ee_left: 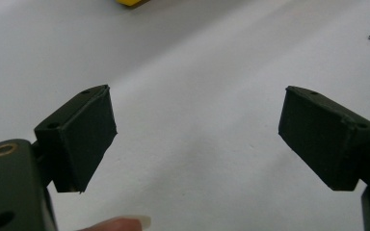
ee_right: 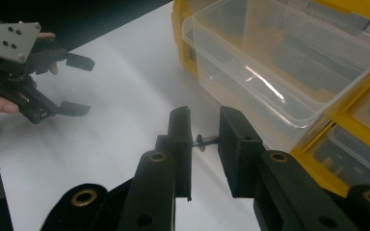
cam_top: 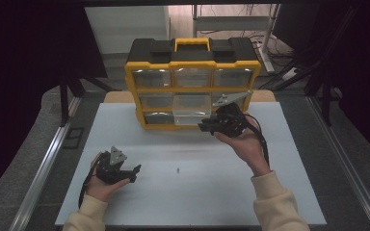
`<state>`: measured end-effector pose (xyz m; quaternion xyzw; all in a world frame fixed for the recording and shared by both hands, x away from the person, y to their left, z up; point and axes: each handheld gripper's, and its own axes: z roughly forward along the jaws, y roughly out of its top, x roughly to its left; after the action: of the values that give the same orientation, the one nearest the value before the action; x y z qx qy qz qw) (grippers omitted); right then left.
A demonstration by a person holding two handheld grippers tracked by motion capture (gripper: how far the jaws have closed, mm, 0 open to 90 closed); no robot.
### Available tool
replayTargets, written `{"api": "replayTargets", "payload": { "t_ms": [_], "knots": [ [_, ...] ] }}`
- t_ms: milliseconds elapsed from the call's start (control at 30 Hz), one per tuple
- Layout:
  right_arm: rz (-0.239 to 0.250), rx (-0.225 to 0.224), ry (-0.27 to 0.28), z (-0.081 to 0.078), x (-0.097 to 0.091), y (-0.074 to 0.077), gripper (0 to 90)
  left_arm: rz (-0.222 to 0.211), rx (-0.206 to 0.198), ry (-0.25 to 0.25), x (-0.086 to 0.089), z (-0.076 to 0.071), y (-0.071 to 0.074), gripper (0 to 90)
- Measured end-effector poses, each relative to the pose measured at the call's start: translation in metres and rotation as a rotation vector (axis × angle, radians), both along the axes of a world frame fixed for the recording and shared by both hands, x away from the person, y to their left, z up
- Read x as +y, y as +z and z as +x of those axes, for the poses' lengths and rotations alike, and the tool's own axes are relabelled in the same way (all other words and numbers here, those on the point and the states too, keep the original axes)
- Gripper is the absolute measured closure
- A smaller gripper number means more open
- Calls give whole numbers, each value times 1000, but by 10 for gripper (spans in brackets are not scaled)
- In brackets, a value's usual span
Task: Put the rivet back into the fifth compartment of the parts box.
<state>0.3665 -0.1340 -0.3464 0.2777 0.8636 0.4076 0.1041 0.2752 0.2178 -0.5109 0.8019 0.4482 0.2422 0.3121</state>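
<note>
The right gripper point(ee_right: 204, 139) pinches a small screw point(ee_right: 203, 140) crosswise between its nearly closed jaws, just in front of the organizer box point(cam_top: 192, 62) and beside its pulled-out clear drawer point(ee_right: 289, 62), likely so the screw can drop in. The left gripper point(ee_left: 197, 130) waits with jaws wide apart and empty, well away from the box, near a second screw point(cam_top: 178, 169) on the table point(cam_top: 183, 202).

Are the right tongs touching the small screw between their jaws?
Touching. In the right gripper view the screw spans the gap, both jaws of the right tongs pressing its ends.
</note>
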Motion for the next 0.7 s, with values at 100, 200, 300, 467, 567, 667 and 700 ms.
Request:
{"api": "replayTargets", "payload": {
  "t_ms": [100,200,300,467,567,667,700],
  "knots": [
    [2,-4,-4,2,-1,3,754,1,-4,-1,0,0,0,135],
    [3,-8,-9,4,-1,6,754,2,-3,-1,0,0,0,136],
    [2,-11,-17,6,-2,9,755,1,-2,-1,0,0,0,135],
    [1,-11,-29,10,-1,10,755,2,2,-2,0,0,-1,135],
    [0,-12,-35,12,0,9,754,1,3,-1,0,0,-1,134],
    [1,-14,-41,15,1,8,755,1,5,-1,0,1,-1,134],
    [1,-13,-43,16,1,9,755,2,7,-2,0,1,-1,134]
  ]
}}
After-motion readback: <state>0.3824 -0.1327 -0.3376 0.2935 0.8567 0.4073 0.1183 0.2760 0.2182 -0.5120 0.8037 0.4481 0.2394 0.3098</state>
